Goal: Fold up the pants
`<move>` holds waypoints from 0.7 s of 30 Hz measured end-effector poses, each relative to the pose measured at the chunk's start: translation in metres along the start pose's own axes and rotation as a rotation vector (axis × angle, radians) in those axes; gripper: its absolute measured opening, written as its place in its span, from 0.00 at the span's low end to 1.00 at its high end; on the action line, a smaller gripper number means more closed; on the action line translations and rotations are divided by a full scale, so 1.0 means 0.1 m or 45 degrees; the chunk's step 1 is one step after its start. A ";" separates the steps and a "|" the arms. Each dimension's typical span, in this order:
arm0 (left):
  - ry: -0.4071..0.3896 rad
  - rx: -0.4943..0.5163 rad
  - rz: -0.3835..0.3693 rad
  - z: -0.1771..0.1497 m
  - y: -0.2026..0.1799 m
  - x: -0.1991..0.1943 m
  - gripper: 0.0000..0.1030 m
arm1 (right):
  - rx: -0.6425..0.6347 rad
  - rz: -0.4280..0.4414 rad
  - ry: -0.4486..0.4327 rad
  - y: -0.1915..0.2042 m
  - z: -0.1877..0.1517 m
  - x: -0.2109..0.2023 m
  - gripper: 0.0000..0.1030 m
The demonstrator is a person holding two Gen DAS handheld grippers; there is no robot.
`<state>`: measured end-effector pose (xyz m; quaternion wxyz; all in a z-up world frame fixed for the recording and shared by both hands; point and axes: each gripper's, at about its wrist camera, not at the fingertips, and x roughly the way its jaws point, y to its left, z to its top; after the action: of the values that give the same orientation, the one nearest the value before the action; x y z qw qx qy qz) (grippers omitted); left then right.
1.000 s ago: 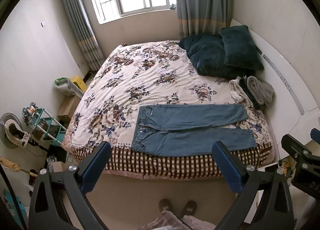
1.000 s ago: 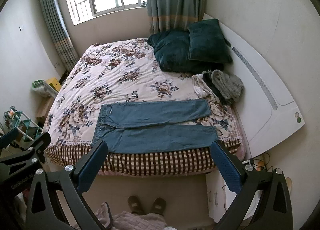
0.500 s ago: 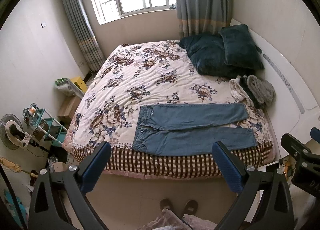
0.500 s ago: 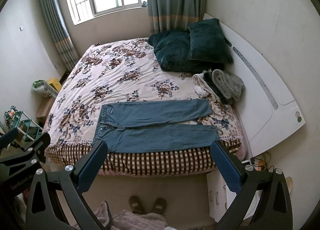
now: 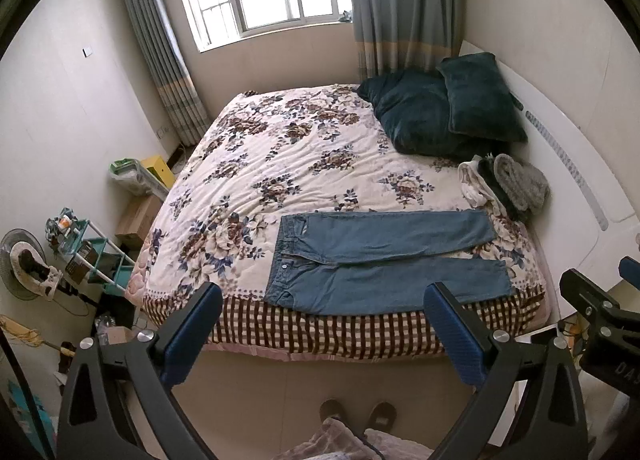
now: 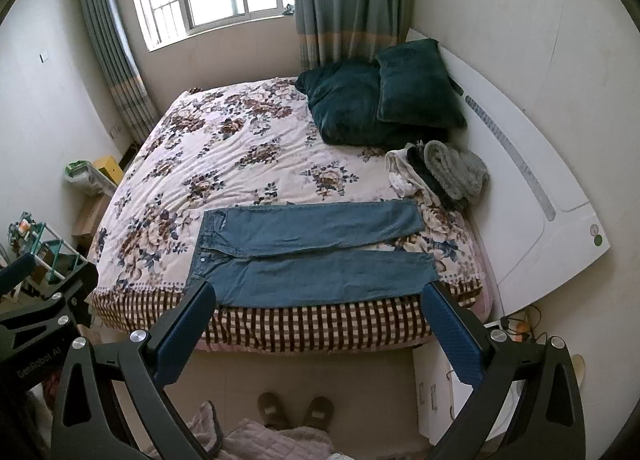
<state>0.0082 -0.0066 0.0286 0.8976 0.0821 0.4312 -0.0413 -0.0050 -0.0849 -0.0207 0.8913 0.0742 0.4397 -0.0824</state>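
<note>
Blue denim pants (image 5: pixel 380 260) lie flat near the front edge of the bed, waist to the left, both legs stretched to the right and slightly apart. They also show in the right wrist view (image 6: pixel 312 252). My left gripper (image 5: pixel 322 300) is open and empty, held high above the floor in front of the bed. My right gripper (image 6: pixel 318 298) is open and empty at a similar height, to the right of the left one. Neither touches the pants.
The bed has a floral quilt (image 5: pixel 280 163) with a checked border (image 5: pixel 320 328). Dark green pillows (image 5: pixel 440 107) and a heap of clothes (image 5: pixel 508 183) lie at the right by the white headboard (image 6: pixel 540 187). A shelf rack (image 5: pixel 92 260) and boxes stand left. Slippered feet (image 6: pixel 296 410) are below.
Both views have shifted very slightly; the pants sit a touch lower and closer in frame. The grippers stay open.
</note>
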 end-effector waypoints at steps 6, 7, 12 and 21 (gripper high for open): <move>-0.010 0.004 -0.004 0.06 0.02 -0.03 1.00 | -0.001 0.001 -0.001 0.00 0.00 0.00 1.00; -0.012 0.003 -0.005 0.06 0.02 -0.03 1.00 | 0.000 0.003 -0.001 0.00 0.01 0.00 1.00; -0.014 0.005 -0.004 0.07 0.02 -0.03 1.00 | 0.000 0.003 -0.003 0.01 0.02 -0.01 1.00; -0.017 0.005 -0.004 0.05 0.02 -0.03 1.00 | -0.005 0.000 -0.006 0.02 0.03 -0.02 1.00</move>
<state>0.0107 -0.0060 0.0340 0.9002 0.0827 0.4253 -0.0442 -0.0035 -0.0833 -0.0168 0.8924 0.0724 0.4378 -0.0816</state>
